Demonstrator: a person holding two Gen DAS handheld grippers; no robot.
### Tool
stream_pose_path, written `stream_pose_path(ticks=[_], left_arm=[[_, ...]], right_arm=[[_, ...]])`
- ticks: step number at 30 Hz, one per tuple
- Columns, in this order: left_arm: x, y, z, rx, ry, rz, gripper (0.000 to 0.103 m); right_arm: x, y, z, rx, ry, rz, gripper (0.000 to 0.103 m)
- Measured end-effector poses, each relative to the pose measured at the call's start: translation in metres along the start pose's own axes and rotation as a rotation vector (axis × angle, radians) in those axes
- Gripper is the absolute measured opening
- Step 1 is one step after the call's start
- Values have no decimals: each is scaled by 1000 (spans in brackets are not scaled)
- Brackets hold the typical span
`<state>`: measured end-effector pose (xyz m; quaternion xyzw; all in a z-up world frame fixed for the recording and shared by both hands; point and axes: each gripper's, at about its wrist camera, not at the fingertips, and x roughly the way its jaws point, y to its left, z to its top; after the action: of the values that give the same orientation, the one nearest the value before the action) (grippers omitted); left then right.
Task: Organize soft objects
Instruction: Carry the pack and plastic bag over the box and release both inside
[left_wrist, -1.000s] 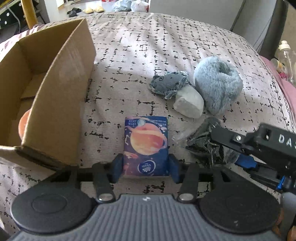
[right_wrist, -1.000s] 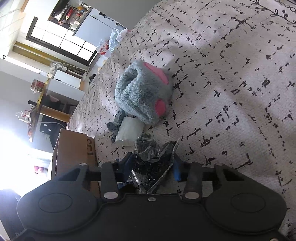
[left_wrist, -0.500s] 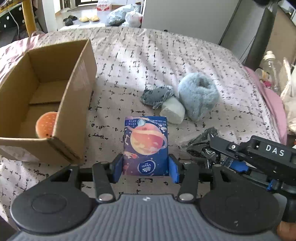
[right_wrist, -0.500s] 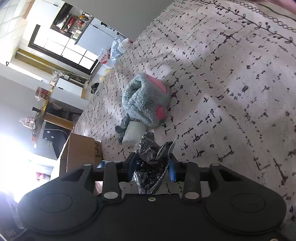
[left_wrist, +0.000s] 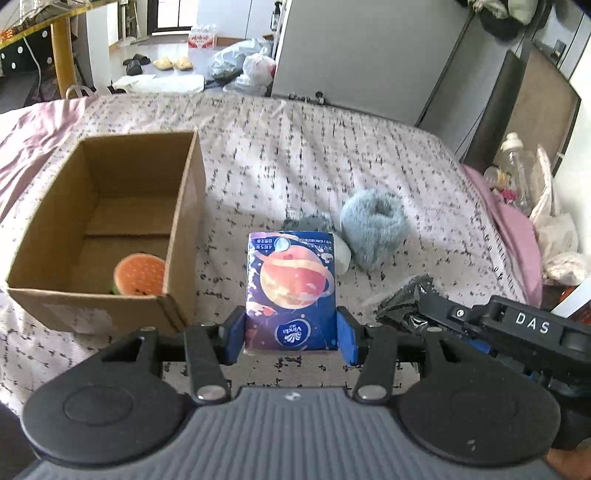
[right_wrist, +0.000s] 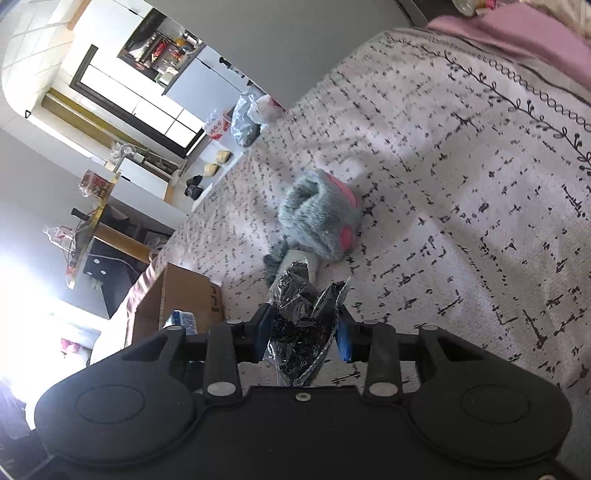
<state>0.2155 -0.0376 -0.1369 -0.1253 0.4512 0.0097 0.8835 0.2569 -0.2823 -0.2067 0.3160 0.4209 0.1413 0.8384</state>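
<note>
My left gripper (left_wrist: 290, 334) is shut on a blue tissue pack (left_wrist: 291, 288) printed with an orange planet, held above the bed. To its left stands an open cardboard box (left_wrist: 184, 225) with a watermelon-slice plush (left_wrist: 138, 273) inside. My right gripper (right_wrist: 304, 334) is shut on a clear bag of black bits (right_wrist: 304, 317), also seen in the left wrist view at the right as the bag (left_wrist: 402, 306). On the bed lie a grey furry slipper (left_wrist: 373, 229) with a pink sole (right_wrist: 345, 206), a white soft lump (left_wrist: 341, 254) and a small grey plush (left_wrist: 308, 223).
The patterned bedspread (left_wrist: 295, 155) covers the bed. A pink blanket edge (left_wrist: 513, 229) and bottles and bags (left_wrist: 517, 173) sit at the right side. A yellow table leg (left_wrist: 61, 59) and plastic bags on the floor (left_wrist: 247, 70) lie beyond the bed.
Both grippers have risen with their loads; the bed and the box now look farther below. More of the box's inside and the watermelon plush shows.
</note>
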Motion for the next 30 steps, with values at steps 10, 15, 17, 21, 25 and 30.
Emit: stream_pose_path(ticks=[10, 15, 17, 21, 25, 30], left_arm=[[-37, 28, 10, -29, -61, 19, 50], [-50, 45, 11, -56, -72, 16, 50], [-53, 51, 12, -63, -77, 16, 50], [-60, 65, 14, -81, -86, 18, 50], [-67, 80, 17, -99, -94, 24, 50], [-72, 105, 22, -138, -105, 39, 50]], right_arm=[[-14, 42, -5, -71, -36, 21, 36], [-18, 55, -7, -98, -55, 12, 35], [-19, 60, -9, -106, -60, 9, 36], [-20, 73, -13, -131, -64, 9, 36], [-19, 88, -17, -160, -68, 22, 35], [-15, 111, -20, -203, -74, 37, 36]])
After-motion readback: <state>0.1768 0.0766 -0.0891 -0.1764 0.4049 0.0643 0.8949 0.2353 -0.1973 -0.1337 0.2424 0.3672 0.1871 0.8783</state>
